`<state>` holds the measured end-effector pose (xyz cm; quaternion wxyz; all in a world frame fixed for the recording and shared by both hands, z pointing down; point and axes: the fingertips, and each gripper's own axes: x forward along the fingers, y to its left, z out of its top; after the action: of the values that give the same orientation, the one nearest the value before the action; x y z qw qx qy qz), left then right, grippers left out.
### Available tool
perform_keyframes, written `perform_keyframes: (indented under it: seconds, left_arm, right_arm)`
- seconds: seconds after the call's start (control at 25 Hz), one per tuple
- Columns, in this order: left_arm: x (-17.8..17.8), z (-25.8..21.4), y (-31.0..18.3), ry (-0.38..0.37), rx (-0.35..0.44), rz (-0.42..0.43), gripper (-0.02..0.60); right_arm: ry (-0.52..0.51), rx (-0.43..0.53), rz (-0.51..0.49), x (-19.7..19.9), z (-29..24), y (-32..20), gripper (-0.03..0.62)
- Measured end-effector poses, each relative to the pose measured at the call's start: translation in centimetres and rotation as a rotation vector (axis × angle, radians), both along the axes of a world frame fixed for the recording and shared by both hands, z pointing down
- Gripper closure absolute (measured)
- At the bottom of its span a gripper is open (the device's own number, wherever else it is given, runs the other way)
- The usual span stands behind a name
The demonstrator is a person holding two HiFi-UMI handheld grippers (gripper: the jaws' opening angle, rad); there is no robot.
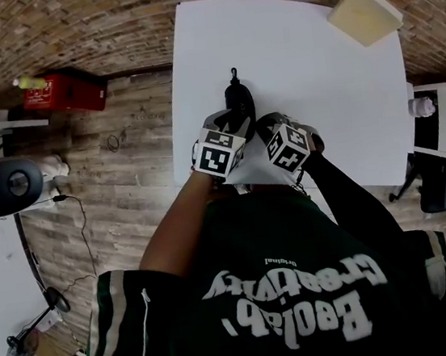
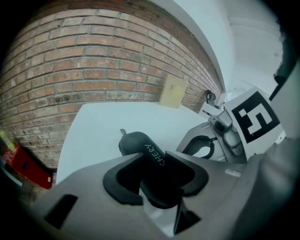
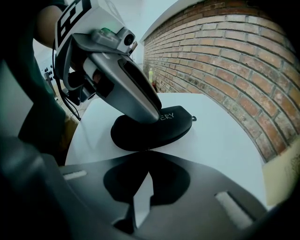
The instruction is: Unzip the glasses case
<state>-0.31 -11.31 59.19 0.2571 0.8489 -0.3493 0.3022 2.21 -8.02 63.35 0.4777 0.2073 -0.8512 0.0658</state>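
Two claws crowded the black glasses case [image 2: 136,143] on the white table [image 1: 318,95], hiding most of it in the head view. Left claw [image 2: 157,178] clamped its middle; right claw [image 3: 139,161] was clenched shut at its near edge. White lettering read "SHERY".

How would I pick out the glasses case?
Find the white table by the brick wall. On it lies a rounded black glasses case, clamped by the left gripper. White lettering sets it apart from the plain tan box at the corner.
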Motion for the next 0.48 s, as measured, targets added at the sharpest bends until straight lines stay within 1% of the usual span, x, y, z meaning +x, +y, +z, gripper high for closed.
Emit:
perform_keyframes:
  seconds: [0.48]
  left_arm:
    - [0.0, 0.0, 0.0, -0.004, 0.001, 0.015, 0.426]
  right_arm:
    - [0.024, 0.021, -0.004, 0.2, 0.0, -1.4, 0.580]
